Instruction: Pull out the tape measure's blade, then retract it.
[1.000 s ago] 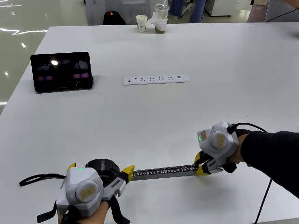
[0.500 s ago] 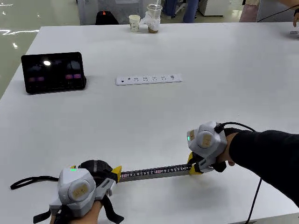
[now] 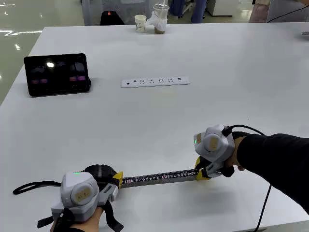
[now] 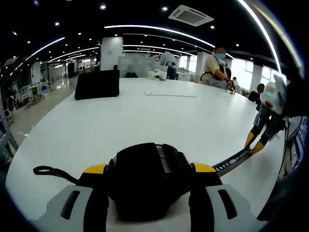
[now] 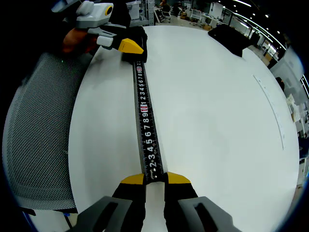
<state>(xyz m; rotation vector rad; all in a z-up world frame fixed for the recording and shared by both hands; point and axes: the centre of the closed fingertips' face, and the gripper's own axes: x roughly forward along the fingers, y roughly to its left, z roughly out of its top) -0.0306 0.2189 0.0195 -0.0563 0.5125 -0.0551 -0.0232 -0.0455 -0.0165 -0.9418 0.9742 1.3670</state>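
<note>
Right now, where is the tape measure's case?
Head view, near-left of the white table: the case is clamped in the left gripper, its blade stretching right to the right gripper.

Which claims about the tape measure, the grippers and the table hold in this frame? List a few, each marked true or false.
1. The left gripper is shut on the tape measure's case. True.
2. The blade is fully wound in. False: the blade is drawn out along the table, and the right gripper is shut on its end.
3. The tablet stands right of the power strip. False: in the head view the tablet is left of the power strip.
4. Cups stand near the table's far edge. True.
5. A black strap lies beside the case. True.
</note>
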